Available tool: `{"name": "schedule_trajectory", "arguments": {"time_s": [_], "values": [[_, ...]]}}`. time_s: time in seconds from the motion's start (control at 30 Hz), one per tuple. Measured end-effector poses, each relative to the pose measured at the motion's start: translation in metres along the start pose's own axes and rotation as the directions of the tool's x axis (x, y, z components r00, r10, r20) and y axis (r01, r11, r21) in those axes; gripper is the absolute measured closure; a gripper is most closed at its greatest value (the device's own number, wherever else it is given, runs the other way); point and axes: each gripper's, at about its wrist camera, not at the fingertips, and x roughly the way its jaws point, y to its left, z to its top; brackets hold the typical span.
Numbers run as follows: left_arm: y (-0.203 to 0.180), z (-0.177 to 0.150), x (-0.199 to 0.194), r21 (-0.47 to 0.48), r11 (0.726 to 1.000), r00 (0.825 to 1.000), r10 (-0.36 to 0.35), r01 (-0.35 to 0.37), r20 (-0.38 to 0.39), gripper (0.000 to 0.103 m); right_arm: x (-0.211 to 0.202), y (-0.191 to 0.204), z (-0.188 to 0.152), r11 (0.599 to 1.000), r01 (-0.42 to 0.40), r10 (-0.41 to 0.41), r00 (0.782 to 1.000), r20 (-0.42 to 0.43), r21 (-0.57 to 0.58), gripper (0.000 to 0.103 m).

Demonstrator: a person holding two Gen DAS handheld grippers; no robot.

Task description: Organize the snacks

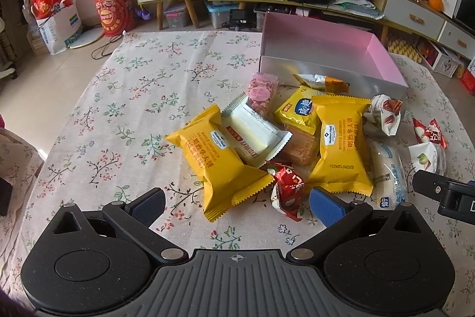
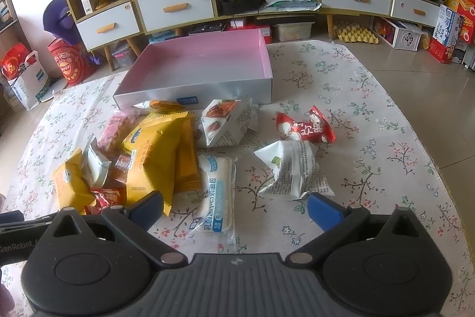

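While the snacks (image 1: 267, 138) lie heaped before the pink box (image 2: 207, 61), both grippers' fingers (image 1: 148, 205) (image 2: 323, 211) are spread wide, holding nothing.

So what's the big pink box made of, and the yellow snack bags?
The pink box looks like stiff cardboard: thin straight walls, matte pink inside, a smooth silvery coating outside that catches the light. The yellow snack bags look like thin plastic film, glossy and puffy, with crinkles and zigzag sealed ends. The film might have a foil lining, but that can't be seen.
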Motion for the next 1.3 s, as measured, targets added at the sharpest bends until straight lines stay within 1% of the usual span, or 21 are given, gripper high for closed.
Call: {"name": "schedule_trajectory", "arguments": {"time_s": [0.6, 0.83, 1.0, 1.3], "values": [[0.004, 0.002, 0.003, -0.018, 1.0, 1.0, 0.009, -0.009, 0.003, 0.0, 0.001, -0.001, 0.002, 1.0, -0.009, 0.009, 1.0, -0.006, 0.013, 0.013], [0.002, 0.001, 0.003, 0.004, 1.0, 1.0, 0.013, -0.013, 0.004, 0.0, 0.003, -0.001, 0.002, 1.0, -0.014, 0.014, 1.0, -0.023, 0.012, 0.013], [0.0, 0.0, 0.006, 0.025, 1.0, 1.0, 0.018, -0.018, -0.001, 0.0, 0.007, 0.002, 0.001, 1.0, 0.002, -0.002, 0.999, -0.053, -0.005, 0.013], [0.0, 0.002, 0.007, 0.058, 0.998, 1.0, 0.013, -0.013, -0.004, 0.0, 0.011, 0.006, 0.001, 0.998, 0.038, -0.04, 0.997, -0.062, -0.042, 0.013]]}}
